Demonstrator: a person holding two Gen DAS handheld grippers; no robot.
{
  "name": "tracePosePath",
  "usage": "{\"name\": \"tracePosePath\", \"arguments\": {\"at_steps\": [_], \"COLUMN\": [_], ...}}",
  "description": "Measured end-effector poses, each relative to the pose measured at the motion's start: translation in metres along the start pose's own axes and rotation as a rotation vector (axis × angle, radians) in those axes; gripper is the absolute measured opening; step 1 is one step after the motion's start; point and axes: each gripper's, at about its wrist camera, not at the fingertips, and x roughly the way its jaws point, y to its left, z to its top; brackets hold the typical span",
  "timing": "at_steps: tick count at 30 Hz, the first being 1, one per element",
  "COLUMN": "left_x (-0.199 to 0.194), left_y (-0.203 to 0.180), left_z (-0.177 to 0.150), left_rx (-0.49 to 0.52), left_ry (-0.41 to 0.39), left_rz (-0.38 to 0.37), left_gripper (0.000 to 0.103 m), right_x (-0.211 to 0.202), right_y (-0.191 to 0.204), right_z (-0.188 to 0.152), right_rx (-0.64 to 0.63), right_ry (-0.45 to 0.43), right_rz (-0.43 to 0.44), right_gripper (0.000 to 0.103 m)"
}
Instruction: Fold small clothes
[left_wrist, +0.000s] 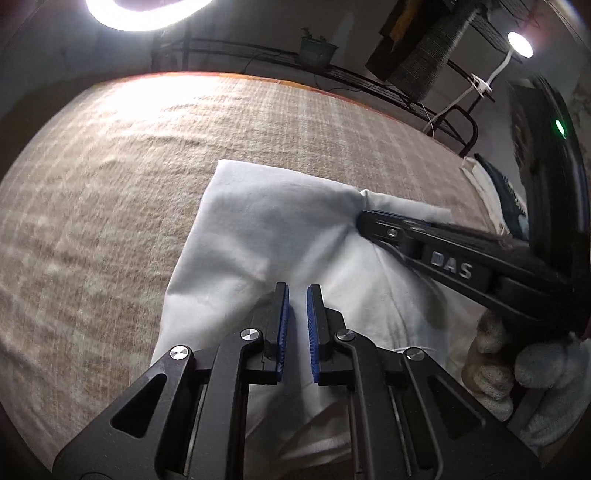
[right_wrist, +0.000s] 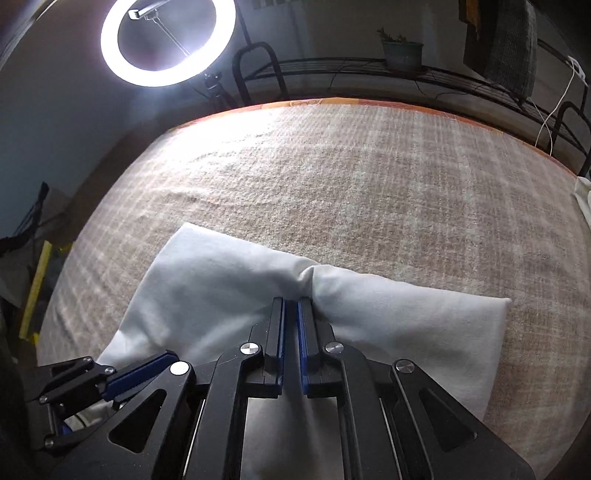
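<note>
A white garment (left_wrist: 266, 229) lies on the beige woven blanket (left_wrist: 110, 166), partly folded with soft creases. My left gripper (left_wrist: 297, 290) sits low over its near part with a narrow gap between the blue pads; cloth runs under them and I cannot tell if it is pinched. My right gripper (right_wrist: 291, 301) is shut on a bunched ridge of the garment (right_wrist: 221, 266) near its far edge. The right gripper also shows in the left wrist view (left_wrist: 364, 218), lying across the cloth. The left gripper shows at the lower left of the right wrist view (right_wrist: 147, 367).
A ring light (right_wrist: 168, 44) shines beyond the far left of the blanket. A black metal rack (right_wrist: 369, 70) with a potted plant (right_wrist: 400, 51) runs along the far side. More folded cloth (left_wrist: 491, 188) lies at the right edge. A gloved hand (left_wrist: 517, 362) holds the right gripper.
</note>
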Motion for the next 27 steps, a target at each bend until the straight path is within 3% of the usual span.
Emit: {"name": "tracePosePath", "arguments": {"at_steps": [3,7,10,19,23,27], "left_x": [-0.015,-0.028,-0.029,-0.042,-0.072,-0.108], "left_y": [0.006,0.007,0.01,0.011,0.001,-0.009], "left_z": [0.0,-0.007,-0.023,-0.051,-0.053,-0.053], "left_rx": [-0.041,0.0,0.045,0.118,0.162,0.204], "left_ry": [-0.01,-0.009,0.016,0.027,-0.029,-0.105], "left_rz": [-0.02,-0.032,-0.007,0.077,0.098,0.101], "left_gripper": [0.008,0.008,0.008,0.01,0.01,0.01], "right_x": [-0.018,-0.044,-0.054,-0.069,-0.087,-0.119], "right_y": [-0.008,-0.023,-0.033,-0.036,-0.026,-0.013], "right_z": [-0.006,-0.022,-0.034,-0.078,-0.092,-0.103], "right_rx": [0.028,0.046,0.06,-0.003,-0.029,-0.03], "right_ry": [-0.009,-0.002,0.018,0.078,0.086,0.029], "right_rz": [-0.004,-0.015,0.007,-0.107,-0.139,-0.124], "right_gripper": [0.008,0.009,0.009,0.015,0.015,0.015]}}
